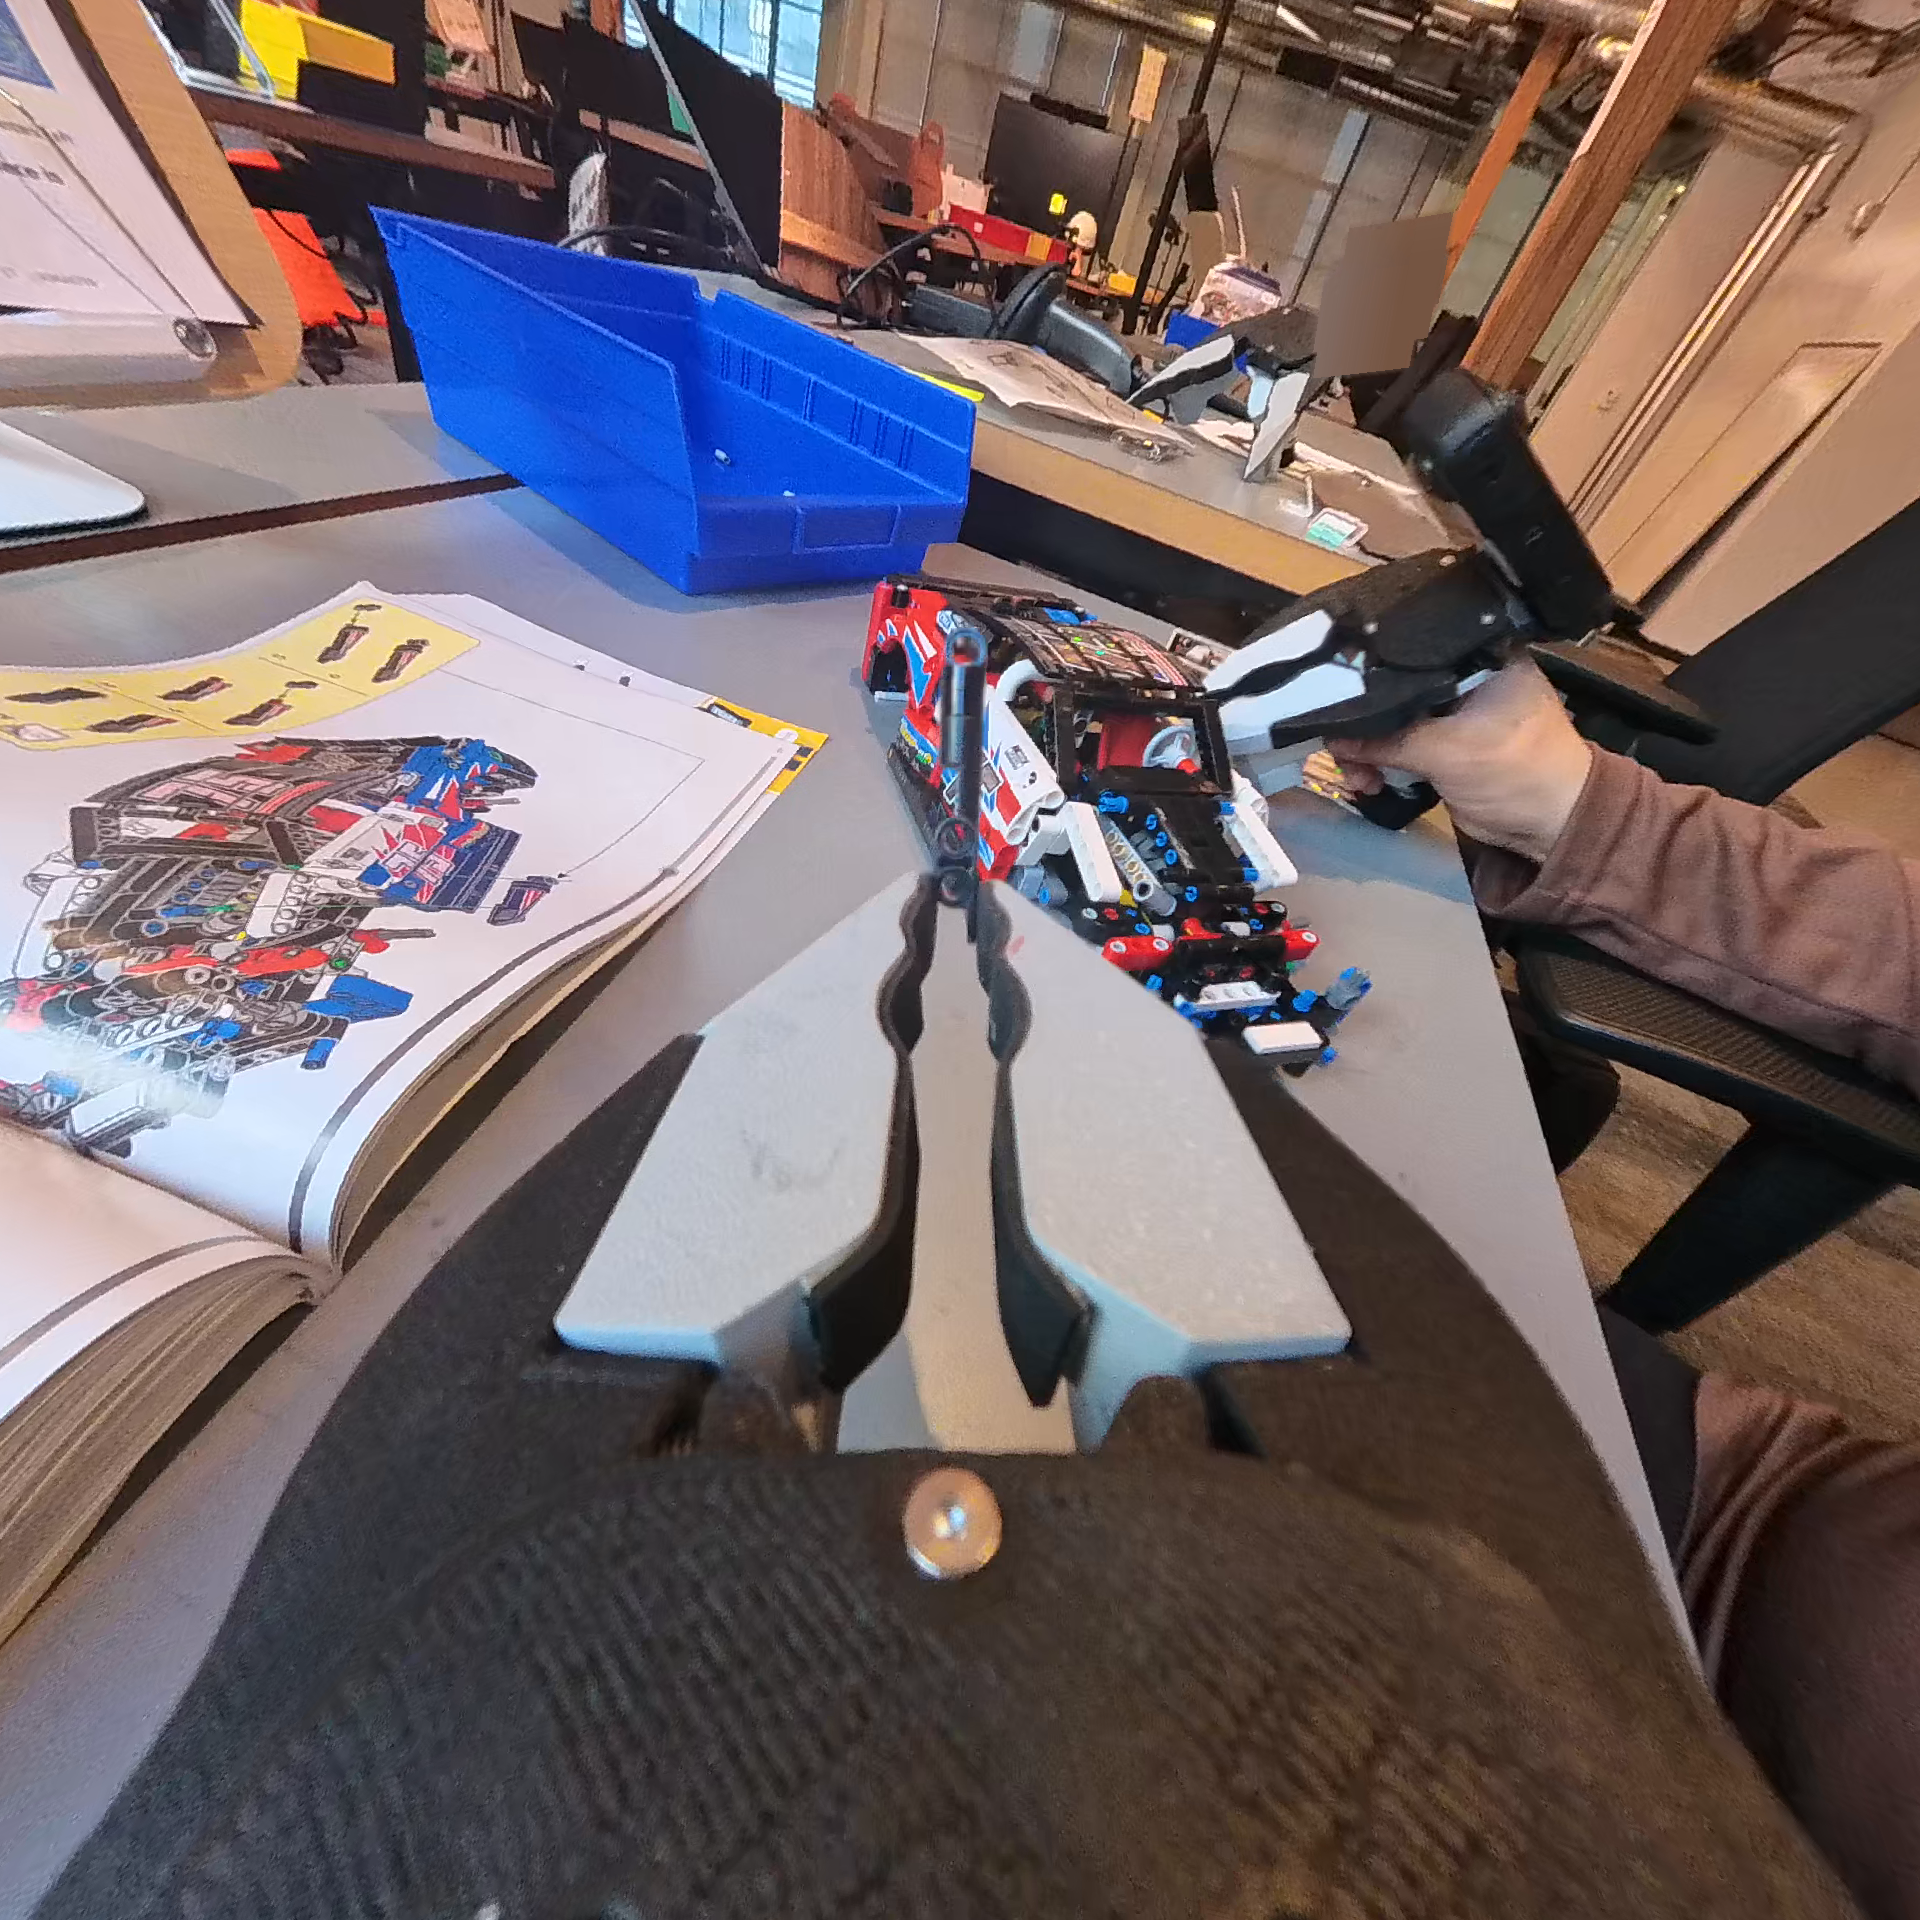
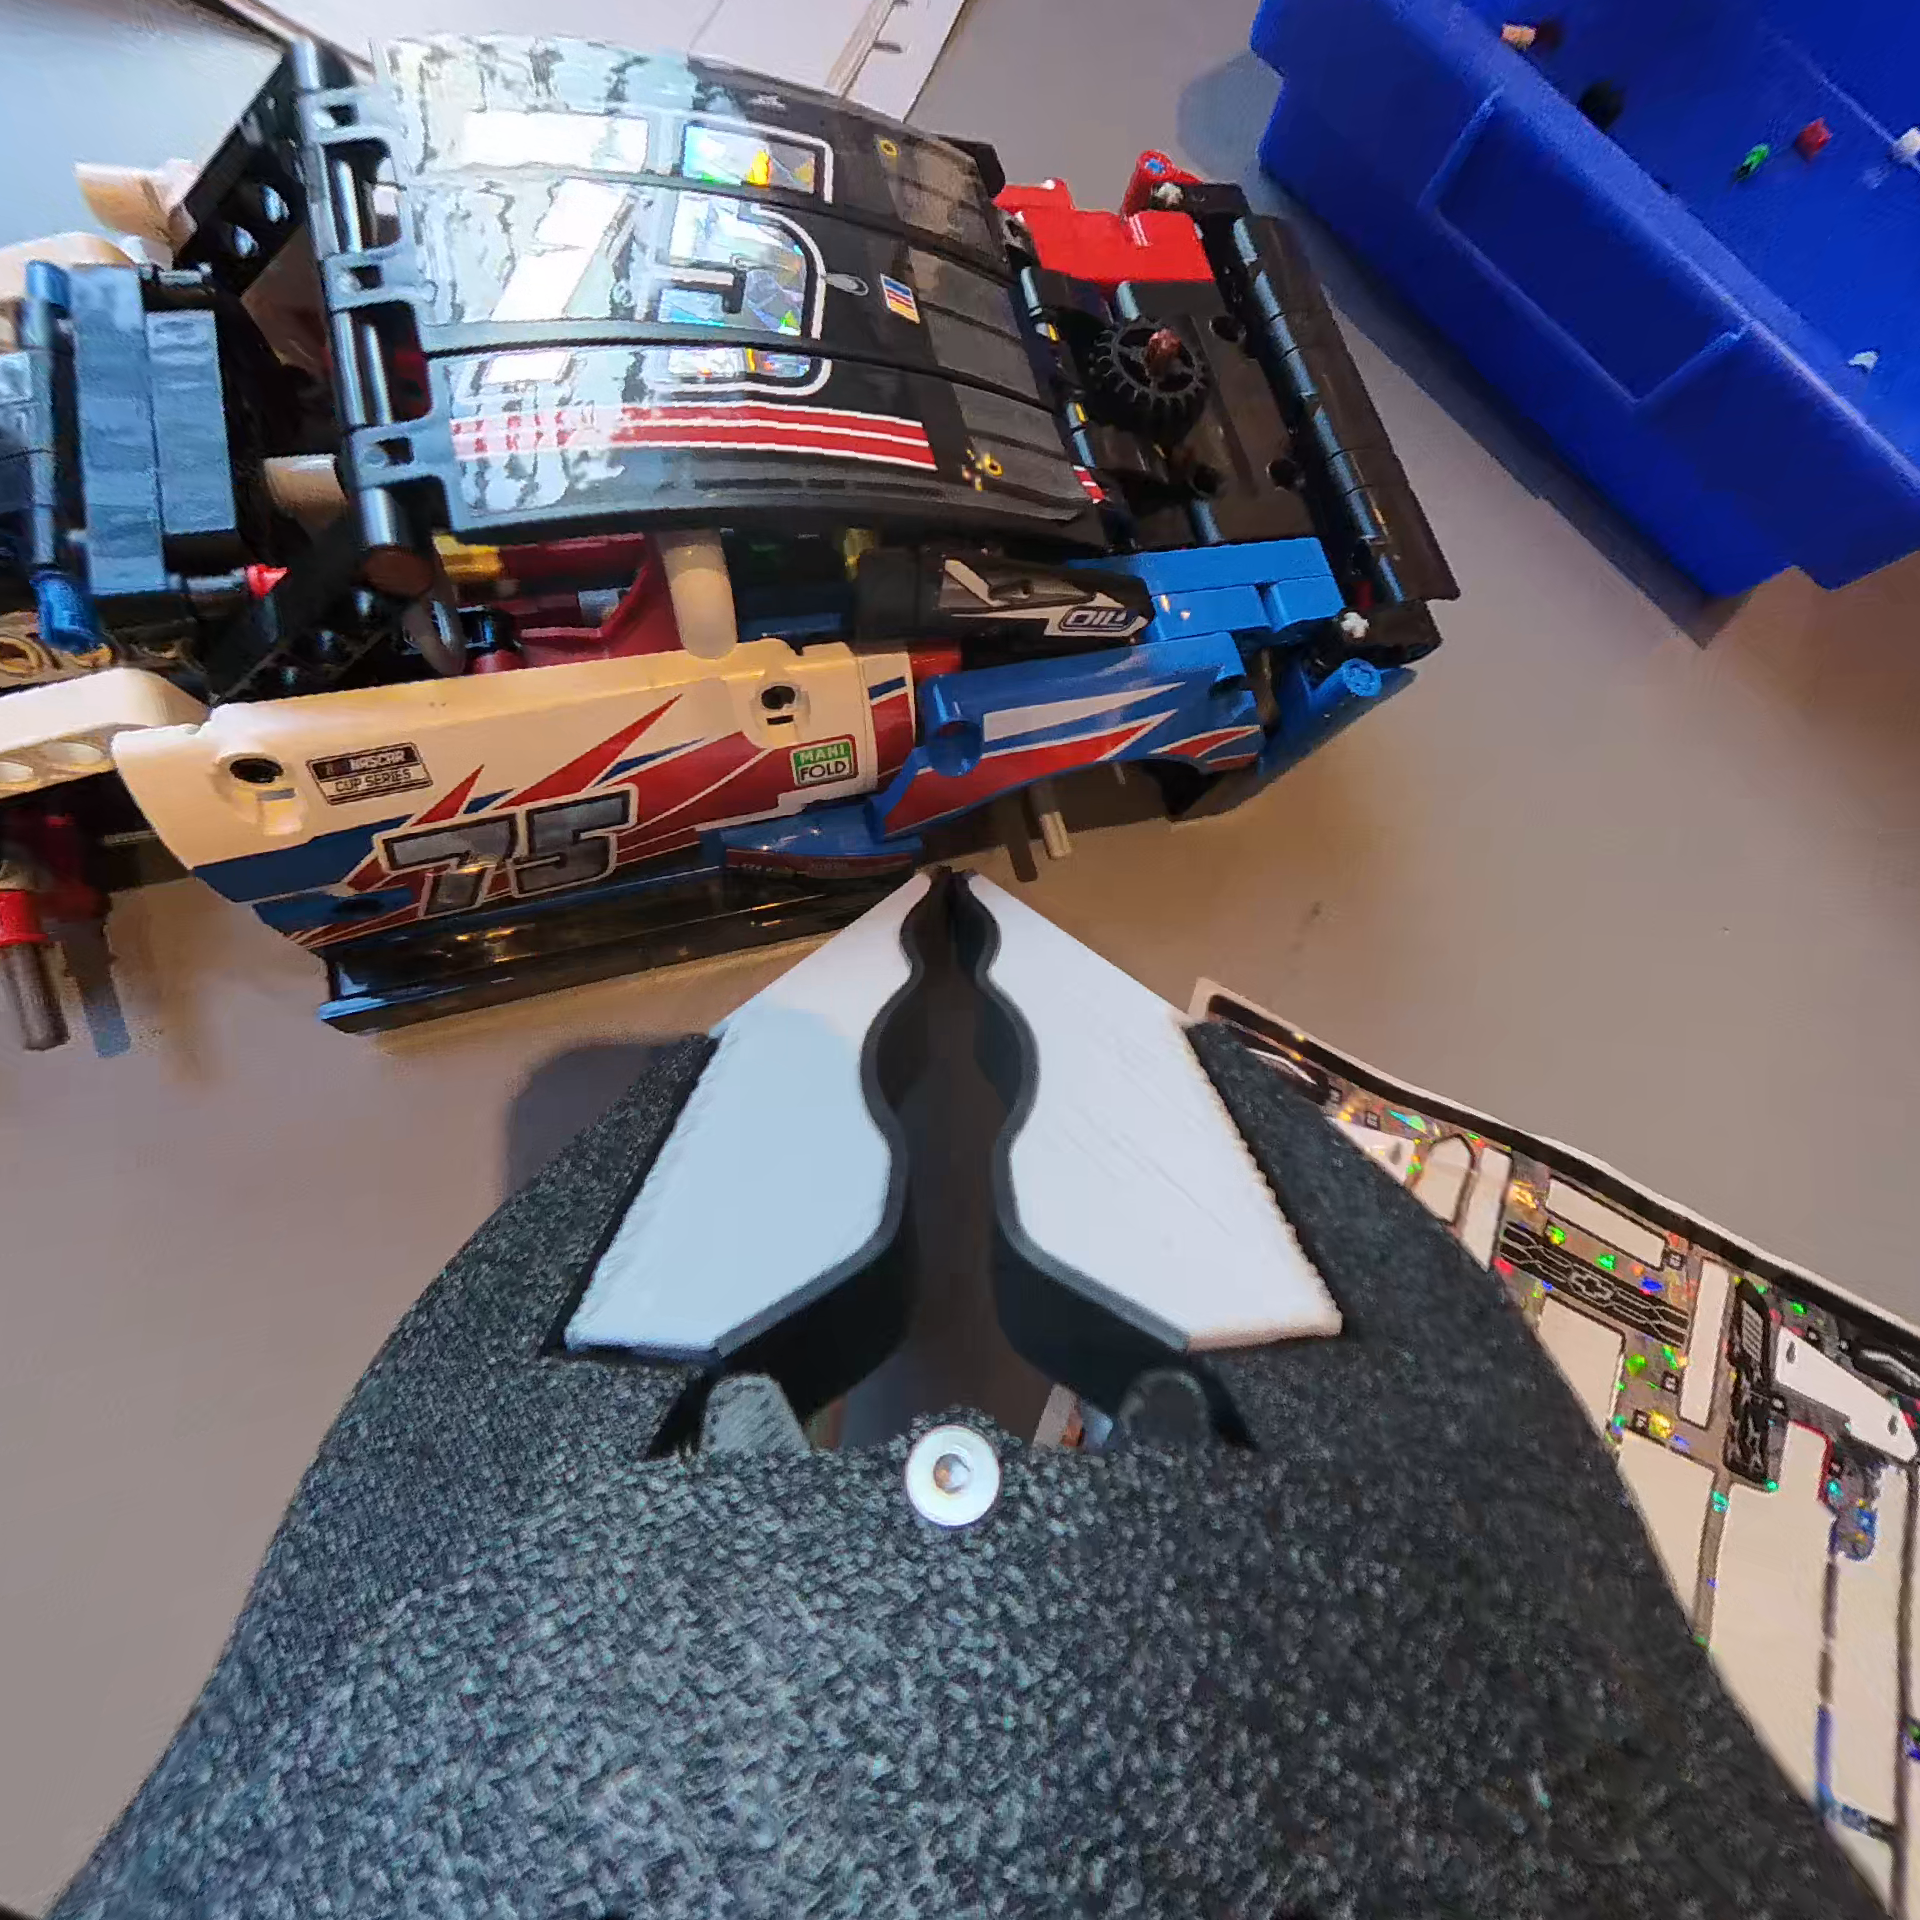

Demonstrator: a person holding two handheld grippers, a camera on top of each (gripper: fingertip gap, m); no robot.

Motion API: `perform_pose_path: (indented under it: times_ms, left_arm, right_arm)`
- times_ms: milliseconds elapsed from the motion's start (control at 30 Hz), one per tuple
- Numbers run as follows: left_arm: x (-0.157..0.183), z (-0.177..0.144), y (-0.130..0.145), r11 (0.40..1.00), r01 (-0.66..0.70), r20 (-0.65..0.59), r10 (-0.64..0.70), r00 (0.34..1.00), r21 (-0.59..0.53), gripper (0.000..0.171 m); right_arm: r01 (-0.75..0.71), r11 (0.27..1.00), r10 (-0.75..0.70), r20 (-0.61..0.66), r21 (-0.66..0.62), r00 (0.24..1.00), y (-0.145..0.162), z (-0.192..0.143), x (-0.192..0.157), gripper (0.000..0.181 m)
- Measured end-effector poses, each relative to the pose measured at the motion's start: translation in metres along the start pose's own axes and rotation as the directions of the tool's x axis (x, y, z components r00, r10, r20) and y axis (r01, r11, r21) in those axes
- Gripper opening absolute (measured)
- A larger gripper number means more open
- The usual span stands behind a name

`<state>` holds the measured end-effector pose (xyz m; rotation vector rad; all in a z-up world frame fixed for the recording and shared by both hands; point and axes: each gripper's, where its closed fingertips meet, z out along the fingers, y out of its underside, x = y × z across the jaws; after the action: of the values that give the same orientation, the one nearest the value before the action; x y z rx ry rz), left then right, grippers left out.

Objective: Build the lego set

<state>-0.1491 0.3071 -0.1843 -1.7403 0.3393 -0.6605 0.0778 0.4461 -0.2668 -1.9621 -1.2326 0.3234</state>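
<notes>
Left to right, left wrist view: an open paper instruction booklet (image 1: 343,883) lies flat on the grey table (image 1: 727,644), showing the assembled car. Beyond it sits a blue plastic parts bin (image 1: 675,436). At centre, my left gripper (image 1: 956,894) is clenched on a slim black rod-like piece with a red tip (image 1: 962,748), pinched by its lower end and standing upright. Right of it rests the partly built red, white, blue and black lego race car (image 1: 1081,790), wheels not fitted. My right gripper (image 1: 1221,686), fingertips pressed together and empty, touches or nearly touches the car's roof edge; I cannot tell which.

Right wrist view: the car (image 2: 727,520) fills the frame, a holographic sticker sheet (image 2: 1662,1351) at right.

To seat the rod well, I should brace the car with the right gripper, align the rod with its hole, then push straight along its axis.
</notes>
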Motion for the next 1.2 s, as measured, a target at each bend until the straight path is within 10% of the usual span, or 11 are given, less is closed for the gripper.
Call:
perform_pose_path:
  times_ms: [367, 667, 867, 1200]
  left_arm:
    - [-0.010, -0.020, 0.000, 0.890, 0.442, -0.060, -0.437, 0.897, 0.114, 0.004]
    - [0.097, -0.004, 0.009, 0.726, 0.677, -0.369, -0.666, 0.648, -0.121, 0.003]
    - [0.140, 0.003, 0.004, 0.593, 0.758, -0.482, -0.765, 0.427, -0.271, 0.003]
    - [0.150, 0.014, 0.018, 0.604, 0.734, -0.437, -0.777, 0.454, -0.311, 0.003]
  right_arm:
    - [-0.017, 0.923, 0.031, -0.031, 0.384, 0.999, -0.053, -0.071, -0.008, 0.025]
    - [0.204, 0.845, -0.322, 0.165, 0.495, 0.932, -0.098, -0.091, -0.169, 0.049]
    - [0.342, 0.781, -0.434, 0.061, 0.523, 0.899, -0.102, -0.095, -0.206, 0.046]
    - [0.269, 0.799, -0.394, 0.129, 0.538, 0.910, -0.098, -0.086, -0.202, 0.050]
